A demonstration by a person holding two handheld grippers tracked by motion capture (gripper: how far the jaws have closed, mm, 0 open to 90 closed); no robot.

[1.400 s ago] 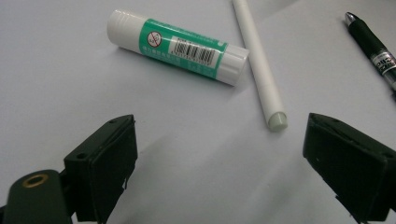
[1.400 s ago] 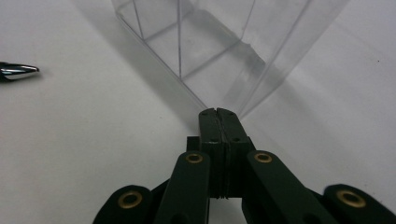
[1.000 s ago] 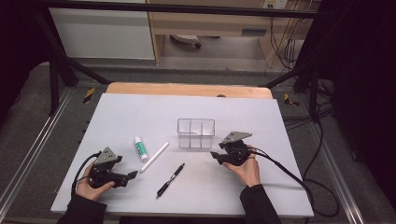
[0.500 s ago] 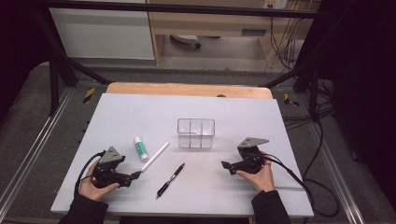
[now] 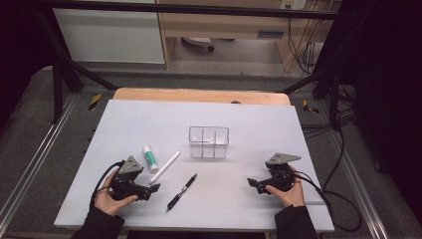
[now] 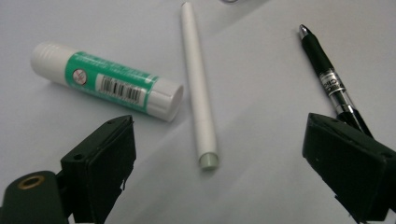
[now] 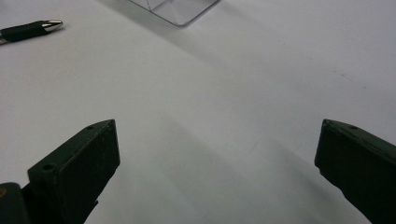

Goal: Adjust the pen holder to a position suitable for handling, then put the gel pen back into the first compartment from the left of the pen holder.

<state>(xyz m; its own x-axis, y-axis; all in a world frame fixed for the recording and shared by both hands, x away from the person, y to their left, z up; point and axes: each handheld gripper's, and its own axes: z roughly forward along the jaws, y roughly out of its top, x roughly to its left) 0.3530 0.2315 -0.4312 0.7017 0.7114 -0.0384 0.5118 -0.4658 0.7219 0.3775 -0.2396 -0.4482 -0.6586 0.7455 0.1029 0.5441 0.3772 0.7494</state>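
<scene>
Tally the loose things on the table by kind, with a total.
Green-and-white glue stick: 1
Slim white plastic pen: 1
Black ballpoint pen with silver tip: 1
Clear plastic divided box: 1
Total: 4

The white table (image 5: 149, 124) is bright, but the room around it is dark, almost black at both sides. The high view looks soft and a bit grainy. Light seems to come from above. In the left gripper view the glue stick (image 6: 107, 84) and white pen (image 6: 200, 93) look sharp (their shadows are faint). The black tongs at the bottom are a little blurry. In the right gripper view wide grey shadows cross the table
</scene>
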